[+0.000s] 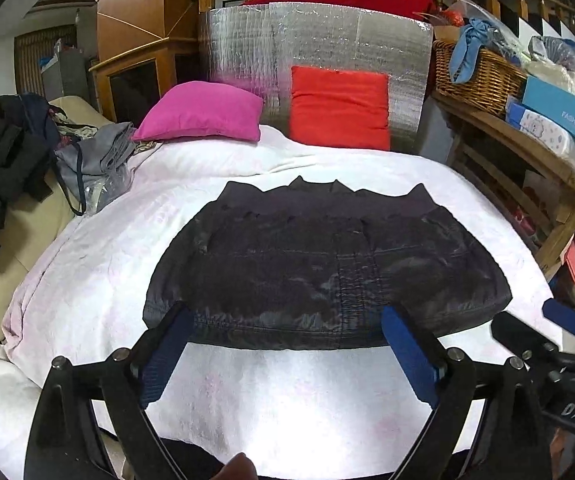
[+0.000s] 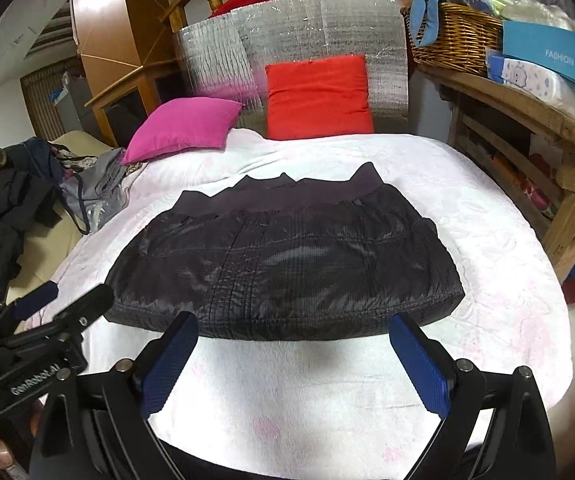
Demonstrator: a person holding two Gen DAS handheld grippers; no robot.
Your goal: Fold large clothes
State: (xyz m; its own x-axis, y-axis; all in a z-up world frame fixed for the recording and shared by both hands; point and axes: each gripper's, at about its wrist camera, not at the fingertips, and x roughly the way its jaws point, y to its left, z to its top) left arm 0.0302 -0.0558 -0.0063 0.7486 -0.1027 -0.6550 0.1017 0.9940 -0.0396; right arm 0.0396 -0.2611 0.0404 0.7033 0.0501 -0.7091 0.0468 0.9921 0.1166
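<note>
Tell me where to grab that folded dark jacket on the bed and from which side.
Take the dark jacket by its thick near folded edge, one open gripper at each near corner, coming in low from the front. That edge lies straight across the white bedspread, facing the left gripper and right gripper.

Black quilted jacket (image 1: 327, 268) on white blanket (image 1: 99, 264); magenta cushion (image 1: 201, 112), red cushion (image 1: 339, 108)

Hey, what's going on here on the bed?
A person is folding a dark jacket on the white blanket of a bed, using a handheld gripper in each hand. The jacket lies folded into a flat bundle. The left gripper and right gripper are both open and empty, held just short of its near edge. Neither touches it.
</note>
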